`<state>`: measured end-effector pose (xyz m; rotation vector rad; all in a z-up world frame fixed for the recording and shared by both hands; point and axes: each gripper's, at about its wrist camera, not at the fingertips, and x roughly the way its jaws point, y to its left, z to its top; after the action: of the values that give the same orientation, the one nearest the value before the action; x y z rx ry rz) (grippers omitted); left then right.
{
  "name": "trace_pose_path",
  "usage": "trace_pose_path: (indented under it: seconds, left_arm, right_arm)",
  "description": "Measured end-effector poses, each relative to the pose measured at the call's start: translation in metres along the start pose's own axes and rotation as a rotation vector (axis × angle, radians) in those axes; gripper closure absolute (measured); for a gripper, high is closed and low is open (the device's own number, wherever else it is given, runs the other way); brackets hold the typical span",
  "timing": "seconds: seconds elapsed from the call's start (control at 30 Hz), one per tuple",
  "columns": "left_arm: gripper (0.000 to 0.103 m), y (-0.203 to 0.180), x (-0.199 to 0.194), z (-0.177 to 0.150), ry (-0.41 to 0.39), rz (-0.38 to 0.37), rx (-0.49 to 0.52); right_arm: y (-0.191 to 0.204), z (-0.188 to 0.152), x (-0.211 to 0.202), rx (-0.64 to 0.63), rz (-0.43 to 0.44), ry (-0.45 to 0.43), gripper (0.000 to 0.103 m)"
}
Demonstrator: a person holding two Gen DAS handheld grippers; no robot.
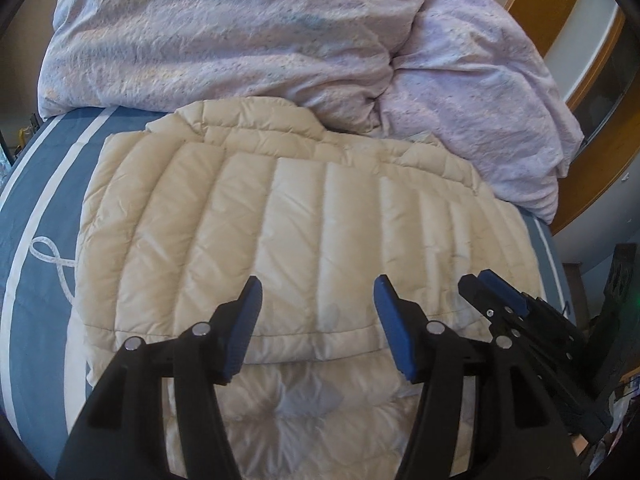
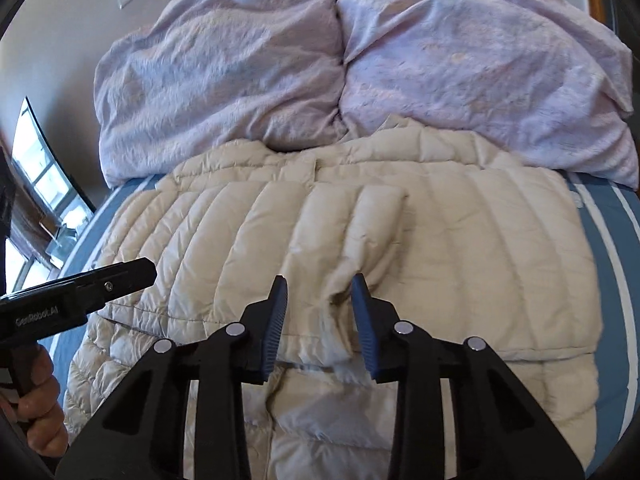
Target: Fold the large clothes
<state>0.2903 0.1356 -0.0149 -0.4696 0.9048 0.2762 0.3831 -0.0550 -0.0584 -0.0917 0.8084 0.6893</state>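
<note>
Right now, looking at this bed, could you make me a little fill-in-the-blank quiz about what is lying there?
1. The puffer jacket is coloured ____.
2. The jacket lies on a bedsheet that is blue with ____ stripes.
3. Behind the jacket is a crumpled duvet coloured ____.
4. The pads on the left gripper are coloured ____.

Missing words: beige; white; lilac; blue
</note>
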Motion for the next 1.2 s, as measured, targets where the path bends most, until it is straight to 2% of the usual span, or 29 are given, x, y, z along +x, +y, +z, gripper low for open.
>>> trace_pose_path:
  seconds: [0.13, 0.23, 0.33, 0.4, 0.43, 0.47, 0.53, 0.6, 0.73, 0.9, 1.07, 1.2]
  left_arm:
    - [0.045, 0.005, 0.007, -0.002, 0.010, 0.023, 0.003]
    - [0.045, 0.007, 0.010, -0.005, 0.006, 0.061, 0.023]
    - [0.045, 0.010, 0.009, -0.010, -0.001, 0.093, 0.042]
    - [0.042, 0.013, 0.004, -0.015, -0.006, 0.103, 0.052]
    - [0.038, 0.015, 0.000, -0.017, -0.010, 0.106, 0.054]
    - [0.034, 0.019, -0.005, -0.021, -0.019, 0.109, 0.058]
    - [0.031, 0.025, -0.015, -0.028, -0.032, 0.124, 0.070]
    - [0.030, 0.034, -0.025, -0.037, -0.034, 0.144, 0.079]
    - [0.028, 0.063, -0.048, -0.065, -0.019, 0.172, 0.082]
    - [0.028, 0.107, -0.083, -0.117, 0.001, 0.190, 0.070]
    - [0.028, 0.139, -0.107, -0.162, 0.022, 0.149, 0.009]
    - [0.029, 0.154, -0.117, -0.190, 0.040, 0.122, -0.038]
  right_arm:
    - [-0.005, -0.003, 0.021, 0.009, -0.033, 0.052, 0.068]
    - [-0.021, -0.010, 0.047, 0.049, -0.105, 0.143, 0.069]
    - [-0.030, -0.009, 0.048, 0.090, -0.100, 0.144, 0.069]
    - [-0.030, -0.009, 0.044, 0.100, -0.085, 0.146, 0.064]
    - [-0.030, -0.009, 0.040, 0.102, -0.076, 0.149, 0.054]
    - [-0.031, -0.009, 0.034, 0.108, -0.058, 0.149, 0.039]
    - [-0.035, -0.012, 0.016, 0.124, -0.035, 0.126, 0.025]
    - [-0.041, -0.016, -0.003, 0.128, -0.033, 0.107, 0.024]
    - [-0.060, -0.031, -0.042, 0.151, -0.031, 0.139, 0.022]
    - [-0.096, -0.078, -0.105, 0.115, -0.095, 0.168, 0.018]
    - [-0.142, -0.135, -0.149, 0.188, -0.119, 0.215, 0.018]
    - [-0.162, -0.172, -0.165, 0.252, -0.083, 0.249, 0.018]
